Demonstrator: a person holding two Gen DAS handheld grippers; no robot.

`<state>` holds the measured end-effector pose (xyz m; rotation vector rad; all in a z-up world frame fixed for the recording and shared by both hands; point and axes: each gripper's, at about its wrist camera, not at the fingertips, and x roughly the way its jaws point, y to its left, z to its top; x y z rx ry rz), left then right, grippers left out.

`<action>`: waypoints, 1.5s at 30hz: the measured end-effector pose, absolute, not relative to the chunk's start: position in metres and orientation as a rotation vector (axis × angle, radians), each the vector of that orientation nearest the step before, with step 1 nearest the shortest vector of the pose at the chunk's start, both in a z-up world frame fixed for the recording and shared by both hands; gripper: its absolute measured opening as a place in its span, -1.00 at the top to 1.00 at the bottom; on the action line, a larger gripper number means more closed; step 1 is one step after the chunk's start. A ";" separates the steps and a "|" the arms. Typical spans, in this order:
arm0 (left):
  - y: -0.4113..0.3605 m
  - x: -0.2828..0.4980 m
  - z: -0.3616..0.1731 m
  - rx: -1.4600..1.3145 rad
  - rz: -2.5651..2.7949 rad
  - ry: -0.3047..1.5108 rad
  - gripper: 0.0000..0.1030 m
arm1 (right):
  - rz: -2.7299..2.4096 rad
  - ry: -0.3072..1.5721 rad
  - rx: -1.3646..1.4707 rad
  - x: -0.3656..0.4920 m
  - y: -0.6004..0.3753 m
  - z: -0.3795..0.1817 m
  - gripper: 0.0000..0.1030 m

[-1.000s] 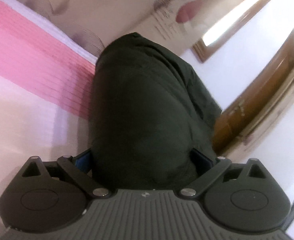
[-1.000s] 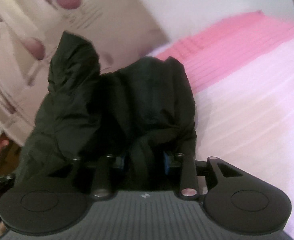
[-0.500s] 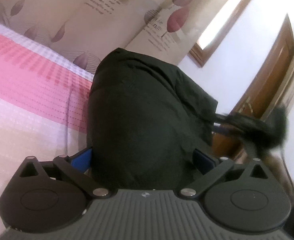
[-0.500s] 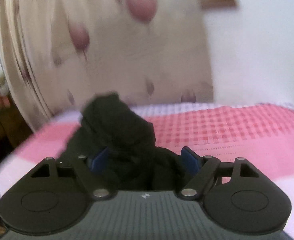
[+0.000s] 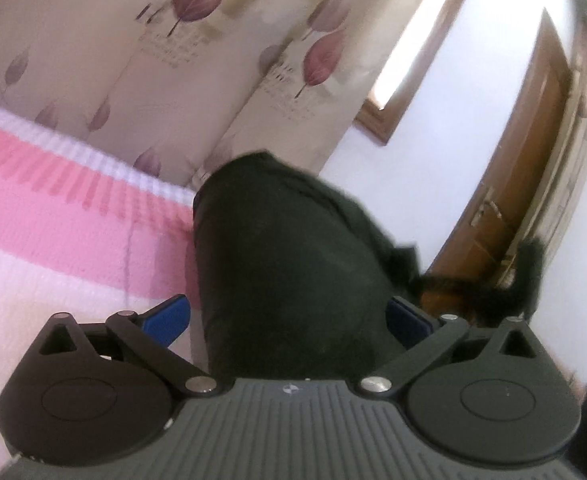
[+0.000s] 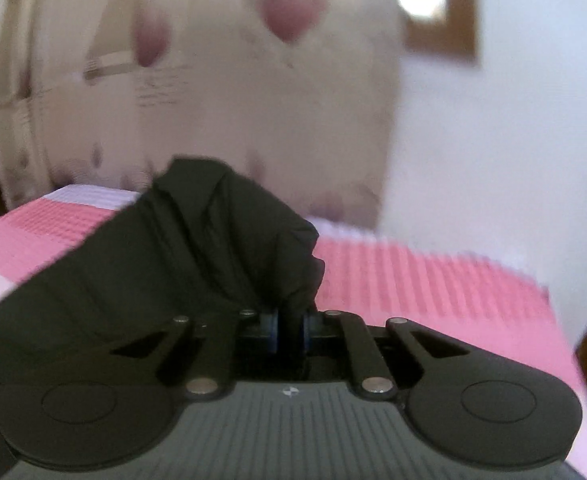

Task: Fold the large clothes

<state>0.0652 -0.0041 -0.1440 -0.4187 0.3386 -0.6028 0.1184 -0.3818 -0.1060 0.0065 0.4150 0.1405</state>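
Note:
A large black garment (image 5: 289, 264) fills the middle of the left wrist view and lies over the open left gripper (image 5: 287, 316), whose blue pads stand wide apart on either side of the cloth. In the right wrist view my right gripper (image 6: 290, 330) is shut on a bunched fold of the same black garment (image 6: 197, 248), which rises in front of it and drapes off to the left. The garment hangs above a pink and white bed cover (image 5: 53, 248). The far end of the cloth is hidden.
A beige curtain with purple leaves (image 5: 197, 60) hangs behind the bed. A wooden door (image 5: 513, 184) and a window frame (image 5: 377, 124) are at the right in the left wrist view. The bed cover (image 6: 433, 300) spreads right of the right gripper.
The right gripper has closed from wide open onto a fold of the garment and swung toward the curtain. The left gripper stays open under the cloth and has tilted up slightly.

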 end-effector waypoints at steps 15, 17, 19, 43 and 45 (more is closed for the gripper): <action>-0.116 0.096 -0.134 -0.310 -0.944 0.403 -0.86 | 0.244 0.429 0.475 0.131 -0.450 -0.163 0.65; -0.119 0.098 -0.146 -0.298 -0.940 0.418 -0.80 | 0.240 0.457 0.475 0.136 -0.449 -0.172 0.64; -0.120 0.098 -0.152 -0.281 -0.936 0.419 -0.77 | 0.239 0.475 0.469 0.143 -0.448 -0.178 0.63; -0.110 0.109 -0.173 -0.274 -0.985 0.382 -0.90 | 0.299 0.513 -0.178 0.209 -0.307 -0.106 0.62; -0.111 0.109 -0.176 -0.261 -0.993 0.370 -0.89 | 0.290 0.541 -0.126 0.217 -0.316 -0.120 0.62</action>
